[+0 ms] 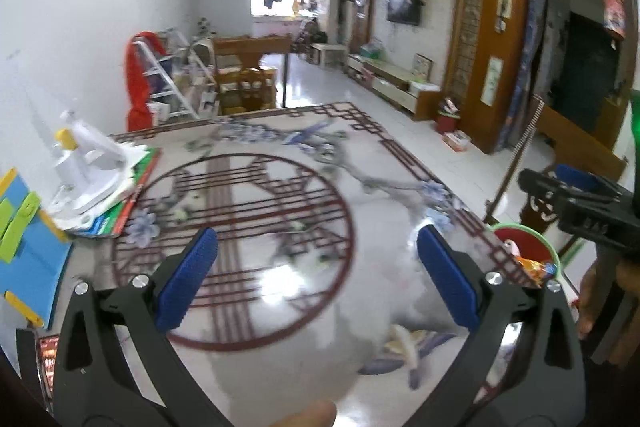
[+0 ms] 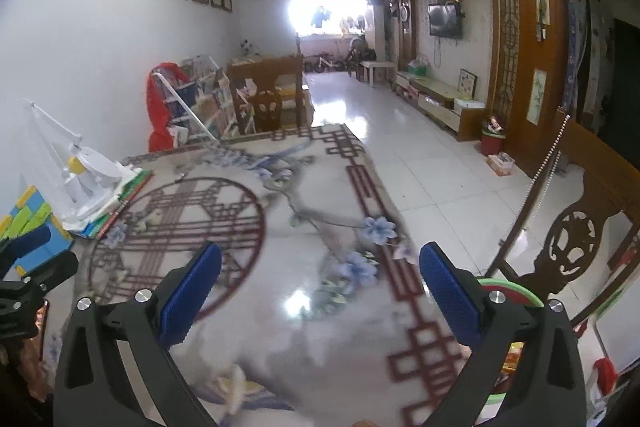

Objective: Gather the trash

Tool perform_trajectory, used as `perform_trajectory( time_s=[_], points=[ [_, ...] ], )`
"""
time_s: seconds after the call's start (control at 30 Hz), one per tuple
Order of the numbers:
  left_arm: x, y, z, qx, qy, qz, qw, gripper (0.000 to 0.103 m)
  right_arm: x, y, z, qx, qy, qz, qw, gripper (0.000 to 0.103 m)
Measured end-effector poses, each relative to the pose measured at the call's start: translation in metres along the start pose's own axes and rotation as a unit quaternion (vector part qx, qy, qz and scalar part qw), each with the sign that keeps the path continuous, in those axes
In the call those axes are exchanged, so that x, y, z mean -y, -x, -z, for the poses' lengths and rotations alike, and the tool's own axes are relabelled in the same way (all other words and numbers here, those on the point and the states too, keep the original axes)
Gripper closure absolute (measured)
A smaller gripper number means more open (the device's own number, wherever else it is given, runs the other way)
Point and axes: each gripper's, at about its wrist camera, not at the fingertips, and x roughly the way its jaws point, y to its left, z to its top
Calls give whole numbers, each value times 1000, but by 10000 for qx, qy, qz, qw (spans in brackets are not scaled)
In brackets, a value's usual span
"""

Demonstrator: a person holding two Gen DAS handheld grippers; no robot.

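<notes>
Standing by the table, I see both tools held above its glossy patterned top, each spread wide and holding nothing: the left tool hangs over the round red lattice design, and the right tool sits nearer the table's edge at about 3 o'clock. Trash looks already collected in part. A red bin with a green rim stands just off the table edge at 4 o'clock in the left view, and bright wrappers lie inside it. On the tabletop itself I can spot no obvious litter between the fingers of either tool; the surface is blurred, so small scraps could escape me. My guess is that the task is well along, with perhaps only a last check left. At 9 o'clock a white desk lamp rests on a stack of books, beside blue and green blocks; these look like belongings, not rubbish. The left view shows the bin's contents openly and catches the right tool at 3 o'clock, with a hand below it. The right view hides most of the bin behind its own finger, showing just a slice of green rim, but it reveals a carved wooden chair back at 3 o'clock and far more of the tiled floor.
</notes>
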Motion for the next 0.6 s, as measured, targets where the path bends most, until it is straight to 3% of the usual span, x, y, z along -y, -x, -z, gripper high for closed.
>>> perform_trajectory(
  time_s=[0.2,0.43,0.6],
  points=[
    [-16,1,11,94,154,-409,9990,5,-27,5,7,167,147,83,9997,7],
    [-14,-2,23,222,41,-813,9964,5,-29,9,18,312,78,205,9993,7],
    [-7,3,23,418,-5,-549,9976,5,-27,15,24,416,181,241,9987,7]
  ],
)
